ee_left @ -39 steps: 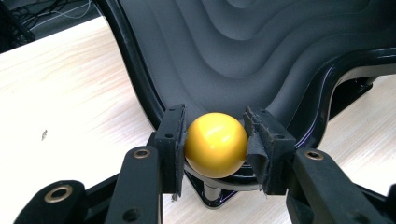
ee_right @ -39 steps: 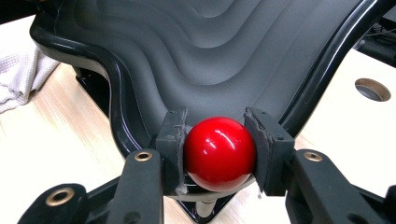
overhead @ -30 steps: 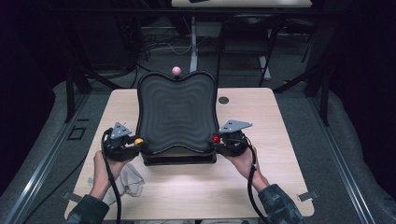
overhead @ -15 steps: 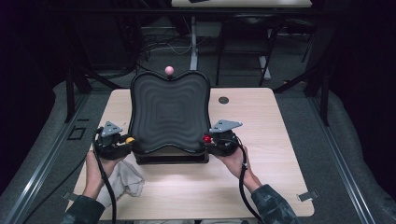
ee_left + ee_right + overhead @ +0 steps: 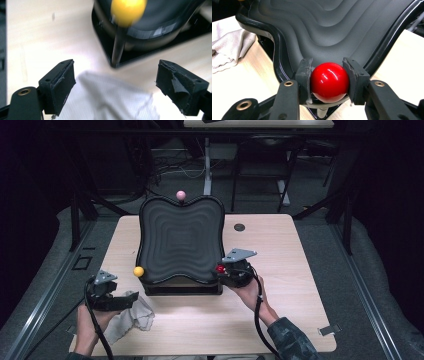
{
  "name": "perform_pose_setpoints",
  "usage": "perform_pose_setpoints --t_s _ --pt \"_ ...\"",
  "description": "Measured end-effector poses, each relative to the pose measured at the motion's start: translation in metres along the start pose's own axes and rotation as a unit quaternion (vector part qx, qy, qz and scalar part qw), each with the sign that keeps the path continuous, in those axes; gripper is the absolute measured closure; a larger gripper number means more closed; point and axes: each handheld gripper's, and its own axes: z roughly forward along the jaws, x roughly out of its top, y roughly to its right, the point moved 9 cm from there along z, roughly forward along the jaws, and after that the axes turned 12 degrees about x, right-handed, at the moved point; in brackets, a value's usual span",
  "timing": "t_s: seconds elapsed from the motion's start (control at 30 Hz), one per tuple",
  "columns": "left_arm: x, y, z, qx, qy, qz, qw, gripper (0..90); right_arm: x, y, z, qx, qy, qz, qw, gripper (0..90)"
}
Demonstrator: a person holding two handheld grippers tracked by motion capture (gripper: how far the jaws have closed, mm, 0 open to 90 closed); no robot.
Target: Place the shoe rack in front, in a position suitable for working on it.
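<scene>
Starting at the left, the left tool [image 5: 131,298] hangs low over the white cloth [image 5: 131,317] at the near-left corner of the counter [image 5: 300,270], its jaws spread wide with nothing pinched — they have just been opening. In the left gripper view the cloth [image 5: 107,100] lies between and below the pads, not gripped, and the yellow ball [image 5: 128,10] on its dark stem sits ahead, blurred. That ball [image 5: 138,271] marks the tray's left handle, now let go.

So the rippled black tray [image 5: 181,240], tilted up on its base with a pink ball [image 5: 181,195] at the far edge, is steadied on one side alone. The right tool [image 5: 329,75] is pinching the red ball [image 5: 329,82], pads pressed on both flanks; in the high view it [image 5: 223,270] sits at the tray's near-right corner.

The risks, as I judge them:
- With one handle free, the tray may rock or swing toward the loose side if the right hand shifts.
- A smooth round ball can roll out of flat pads — a twist of the wrist would do it.
- Closing on the cloth from this height may catch only a fold, or drag it against the tray's base.
- The left cable could snag the cloth.
</scene>
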Motion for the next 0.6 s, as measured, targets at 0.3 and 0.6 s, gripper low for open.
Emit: perform_pose_setpoints --t_s 0.3,0.6 --pt "-0.036 -0.007 0.018 0.028 -0.081 0.003 0.9963 6.7 0.0 0.0 0.0 -0.001 -0.002 -0.002 1.0 60.0" --pt "-0.051 -0.003 0.037 0.024 -0.127 0.018 0.9914 17.1 0.0 0.0 0.0 0.0 -0.001 -0.002 1.0 60.0"
